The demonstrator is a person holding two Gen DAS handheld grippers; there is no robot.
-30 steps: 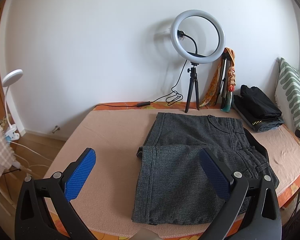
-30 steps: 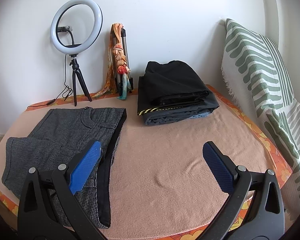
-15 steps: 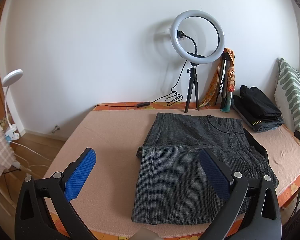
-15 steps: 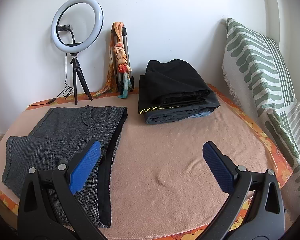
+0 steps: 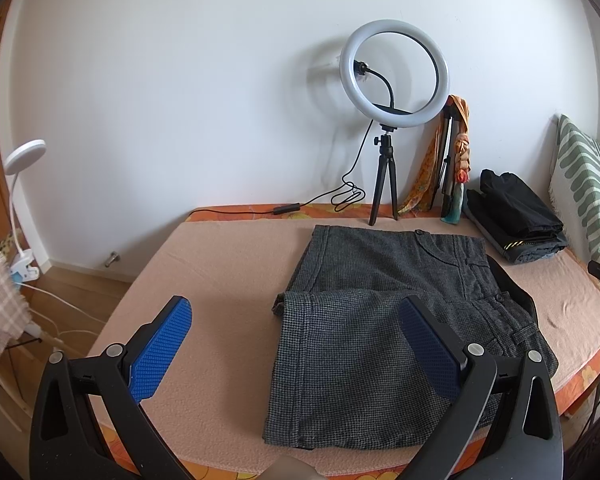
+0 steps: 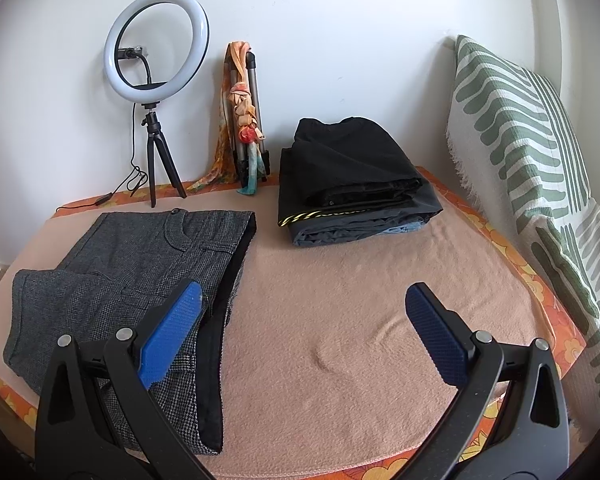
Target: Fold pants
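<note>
Left gripper (image 5: 296,348): we hold it with its blue pads spread wide and nothing between them, hovering above the near part of the pants.
Right gripper (image 6: 300,334): jaws likewise apart and empty, raised over bare blanket just right of the garment.
Pants (image 5: 384,332): grey houndstooth, lying on the pink blanket (image 5: 220,280), legs already doubled back over the seat; dark lining shows along the waist edge (image 6: 220,308).
Change: over the last second we see almost none; both views match the earlier ones apart from a slight drift of the right camera, and the cloth has not moved.
Meaning: we judge this a pause between folds, neither gripper committed to an edge; another fold seems left to make the bundle compact.
Beyond: folded black clothes (image 6: 352,184) are stacked near the wall, well apart from the pants.
Further out: ring light on its tripod (image 5: 394,76), a scarf-draped stand (image 6: 244,120), and a green-striped cushion (image 6: 528,128).
</note>
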